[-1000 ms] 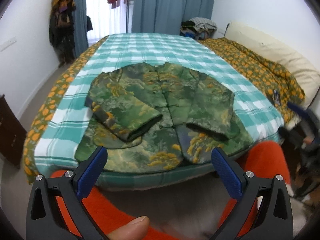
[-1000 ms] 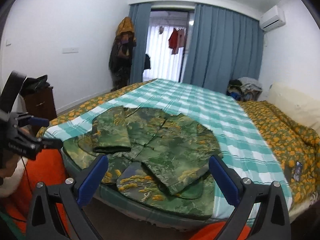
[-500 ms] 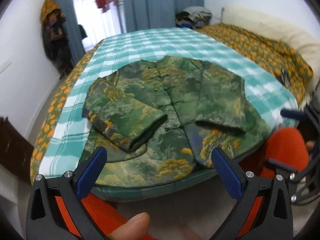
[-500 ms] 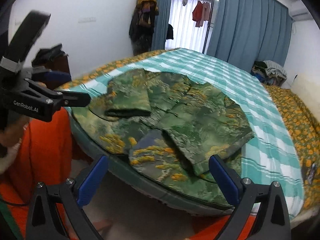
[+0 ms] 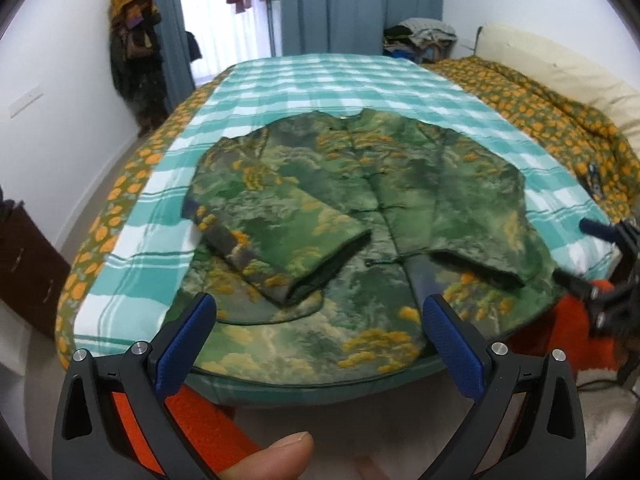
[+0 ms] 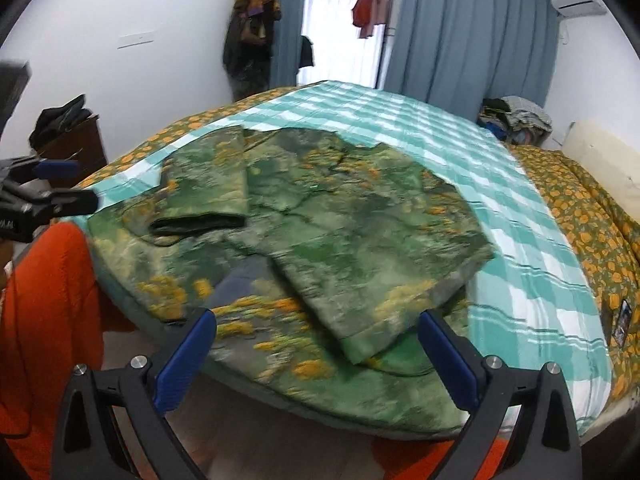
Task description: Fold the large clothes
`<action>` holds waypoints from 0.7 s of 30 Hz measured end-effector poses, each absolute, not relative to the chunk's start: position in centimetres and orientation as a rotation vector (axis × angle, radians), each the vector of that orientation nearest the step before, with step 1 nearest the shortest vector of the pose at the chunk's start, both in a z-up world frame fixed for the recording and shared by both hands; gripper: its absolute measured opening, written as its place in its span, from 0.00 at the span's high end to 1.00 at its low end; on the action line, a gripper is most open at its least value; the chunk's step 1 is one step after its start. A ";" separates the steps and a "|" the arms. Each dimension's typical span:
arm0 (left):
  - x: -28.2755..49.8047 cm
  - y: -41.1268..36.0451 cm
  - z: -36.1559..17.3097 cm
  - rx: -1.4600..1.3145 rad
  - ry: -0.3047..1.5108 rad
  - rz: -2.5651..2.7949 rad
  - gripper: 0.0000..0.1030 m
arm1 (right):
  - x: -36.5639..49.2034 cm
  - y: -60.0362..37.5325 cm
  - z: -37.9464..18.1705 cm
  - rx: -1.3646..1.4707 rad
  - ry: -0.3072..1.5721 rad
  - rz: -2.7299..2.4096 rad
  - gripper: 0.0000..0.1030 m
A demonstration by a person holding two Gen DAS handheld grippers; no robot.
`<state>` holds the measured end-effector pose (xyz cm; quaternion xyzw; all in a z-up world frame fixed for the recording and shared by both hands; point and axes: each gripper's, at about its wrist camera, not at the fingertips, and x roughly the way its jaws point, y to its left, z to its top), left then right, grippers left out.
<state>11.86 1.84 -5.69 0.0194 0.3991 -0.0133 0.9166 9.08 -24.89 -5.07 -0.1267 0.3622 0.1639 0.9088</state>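
A green jacket with yellow patterning point(image 5: 360, 208) point(image 6: 320, 216) lies flat on the bed, front up, both sleeves folded in across its body and its hem hanging over the near edge. My left gripper point(image 5: 318, 312) hovers open just before the hem, nothing between its blue pads. My right gripper point(image 6: 316, 328) is also open and empty, above the hem on the jacket's right side. Each gripper shows in the other's view: the right one point(image 5: 600, 256) at the far right, the left one point(image 6: 52, 192) at the far left.
The bed has a teal checked sheet point(image 5: 320, 80) and an orange-flowered quilt point(image 5: 560, 120) to the right. Orange-clad legs point(image 6: 44, 320) stand against the bed's near edge. A dark cabinet point(image 5: 24, 256) stands at the left, clothes hang by the curtains point(image 5: 132, 52).
Both grippers have moved closer to the bed's near edge and lower toward the jacket's hem. The jacket itself has not moved. Both stay open.
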 end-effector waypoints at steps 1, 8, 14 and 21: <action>11.9 1.9 -5.9 0.038 0.824 -0.024 0.00 | 10.1 -25.9 -5.3 -0.241 0.763 0.322 0.01; 12.8 1.1 -7.6 0.034 0.880 -0.039 0.00 | 15.9 -25.3 -8.2 -0.279 0.874 0.403 0.01; 13.0 0.8 -7.9 0.042 0.892 -0.036 0.00 | 18.8 -19.2 -14.2 -0.506 0.887 0.457 0.02; 13.5 2.9 -9.1 -0.005 0.927 -0.023 0.01 | 19.4 -23.9 -11.8 -0.193 0.921 0.443 0.90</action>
